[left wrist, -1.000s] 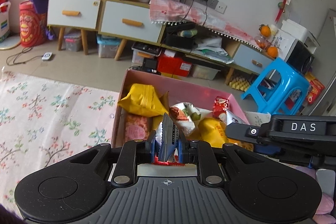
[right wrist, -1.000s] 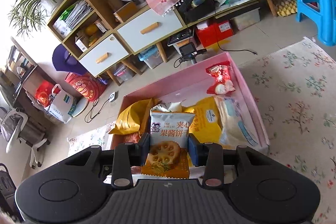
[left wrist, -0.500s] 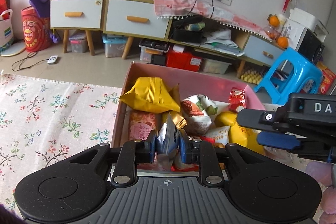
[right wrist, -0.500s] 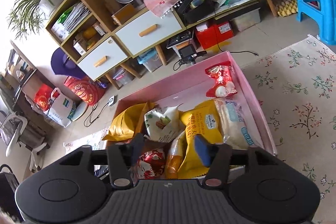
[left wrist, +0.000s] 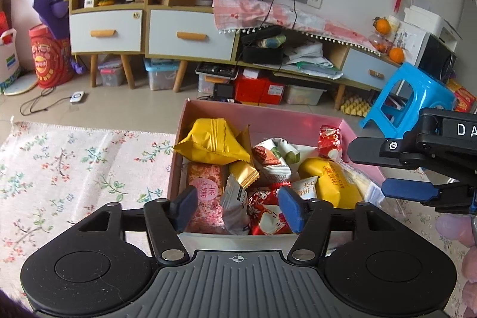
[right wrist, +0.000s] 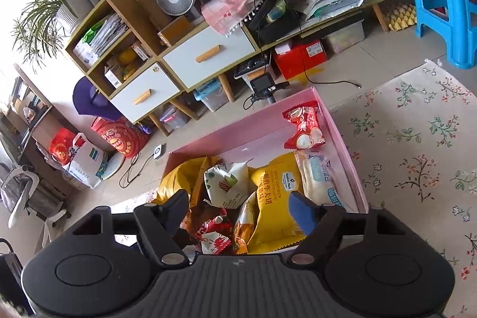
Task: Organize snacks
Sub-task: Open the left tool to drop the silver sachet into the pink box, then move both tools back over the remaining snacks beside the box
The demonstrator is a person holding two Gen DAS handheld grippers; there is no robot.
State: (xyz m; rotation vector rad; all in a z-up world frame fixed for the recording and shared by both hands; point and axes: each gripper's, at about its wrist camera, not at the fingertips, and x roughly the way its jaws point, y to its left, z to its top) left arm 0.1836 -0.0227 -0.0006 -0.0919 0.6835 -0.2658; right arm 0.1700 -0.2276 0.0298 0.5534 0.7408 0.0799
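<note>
My left gripper (left wrist: 237, 206) hangs over the near end of the pink box (left wrist: 268, 116), jaws just spread wide, pads clear of the silver packet (left wrist: 235, 203) lying below among the snacks. My right gripper (right wrist: 241, 206) has also just opened and grips nothing; a yellow bag (right wrist: 275, 198) lies under it. Farther back in the box sits a red packet (right wrist: 304, 124). Beyond stand drawers (left wrist: 190, 35) and a blue stool (left wrist: 411, 97).

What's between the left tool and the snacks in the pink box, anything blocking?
Nothing visible. The left tool hangs open right over the near end of the pink box, its jaws having just opened, with the silver packet and red packet lying loose below them. The right tool sits off to the side.
</note>
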